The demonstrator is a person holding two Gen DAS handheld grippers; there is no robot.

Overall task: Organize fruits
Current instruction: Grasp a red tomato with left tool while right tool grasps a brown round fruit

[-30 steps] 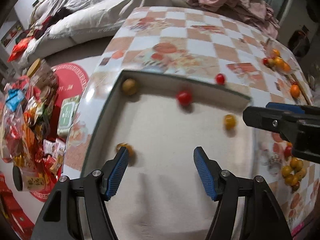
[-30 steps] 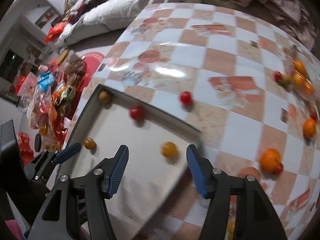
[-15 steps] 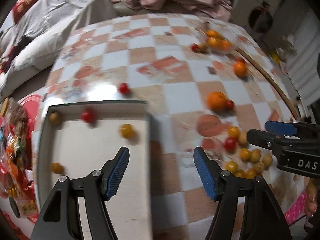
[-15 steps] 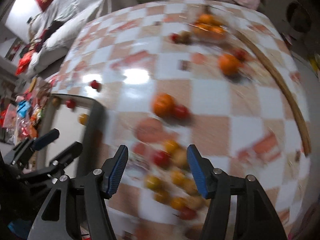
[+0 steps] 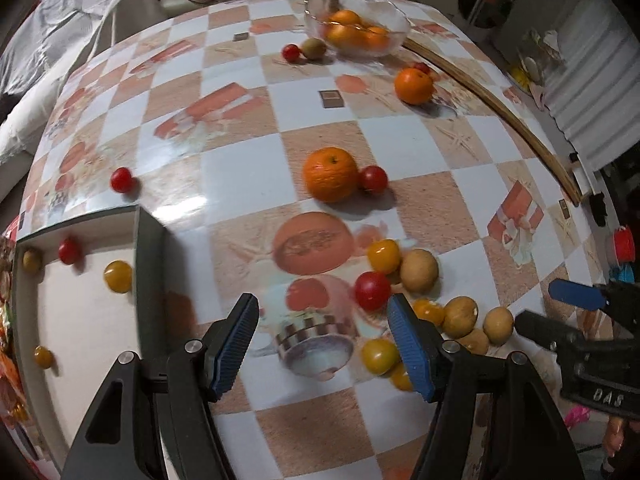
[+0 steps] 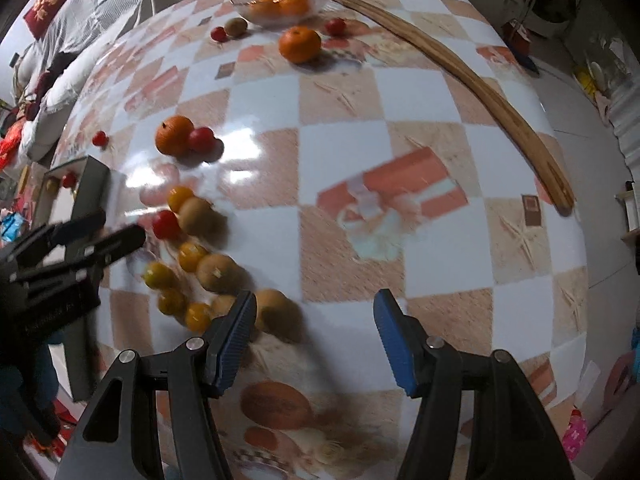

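Observation:
My left gripper (image 5: 322, 346) hangs open over the checked tablecloth, nothing between its blue pads. Just right of it lies a cluster of small fruits (image 5: 416, 280): red and yellow tomatoes and brown round ones. My right gripper (image 6: 314, 338) is open and empty too, with the same cluster (image 6: 200, 264) at its left pad. It shows in the left wrist view as well, as the right gripper (image 5: 560, 312) beyond the cluster. A grey tray (image 5: 150, 264) at the left holds several small tomatoes. An orange (image 5: 330, 174) touches a red tomato (image 5: 373, 179). A glass bowl (image 5: 394, 26) holds oranges.
A lone red tomato (image 5: 121, 179) lies beyond the tray. Another orange (image 5: 414, 86) sits near the bowl, with a red tomato and a kiwi (image 5: 313, 48) to the left. A curved wooden stick (image 6: 460, 76) runs along the table's right edge. Bedding and clothes lie beyond the table.
Both grippers have swept from above the tray to the right, over the fruit cluster on the cloth. The tray has slid to the left edge of both views. Jaw widths look unchanged.

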